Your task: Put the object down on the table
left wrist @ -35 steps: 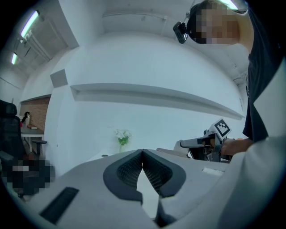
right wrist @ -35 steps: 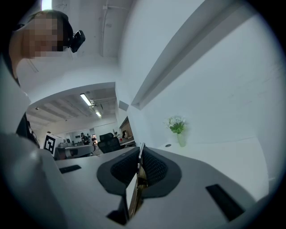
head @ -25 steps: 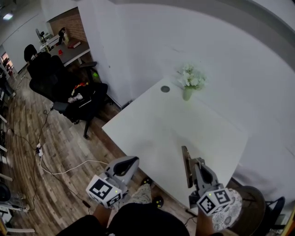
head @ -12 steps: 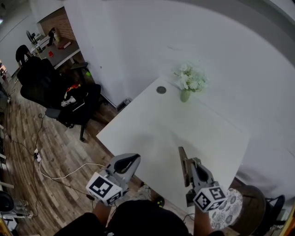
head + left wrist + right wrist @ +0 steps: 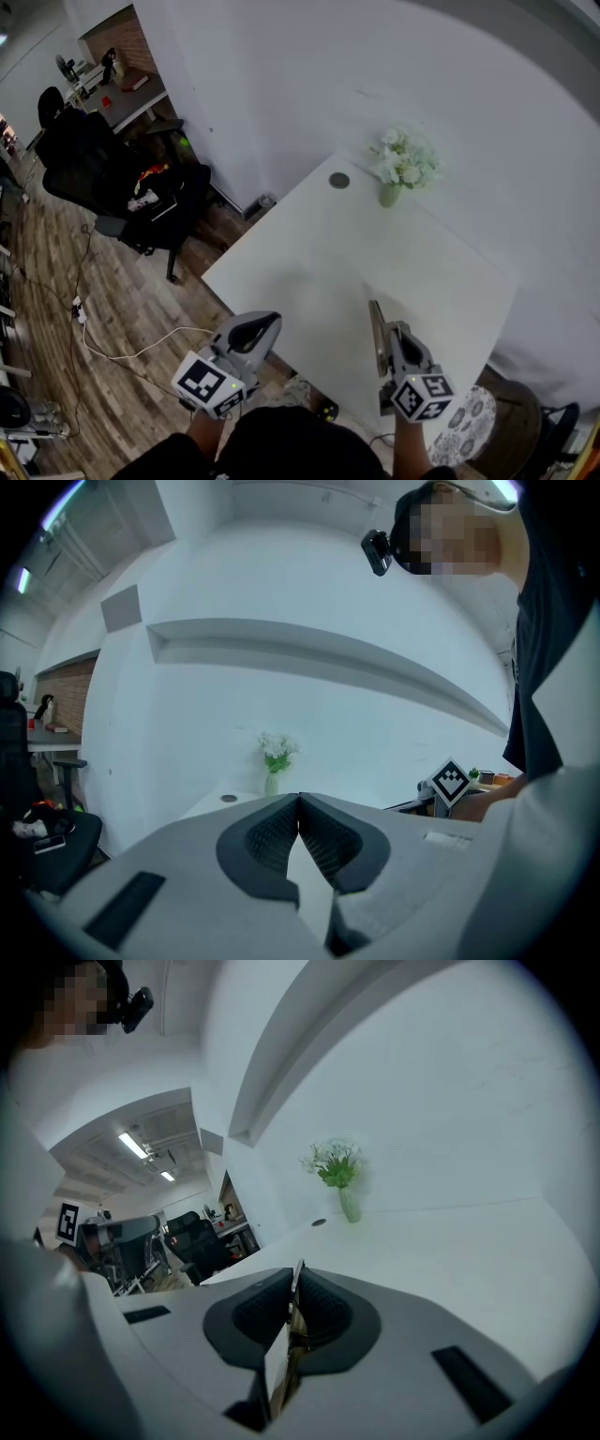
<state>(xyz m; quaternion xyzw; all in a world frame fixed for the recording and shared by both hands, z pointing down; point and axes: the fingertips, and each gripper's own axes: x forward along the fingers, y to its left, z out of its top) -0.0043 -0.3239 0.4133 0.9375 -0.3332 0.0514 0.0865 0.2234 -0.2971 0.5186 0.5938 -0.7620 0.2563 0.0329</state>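
- While the right gripper (image 5: 391, 337) pinches the thin flat object (image 5: 376, 325), lower it onto the table (image 5: 319, 246) before letting go.
- Left gripper (image 5: 255, 330) jaws meet, holding nothing.

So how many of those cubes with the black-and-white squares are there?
2. The left cube rides on the left gripper, by the table's near edge; the right cube rides on the right gripper, which grips a thin flat object. None seems hidden.
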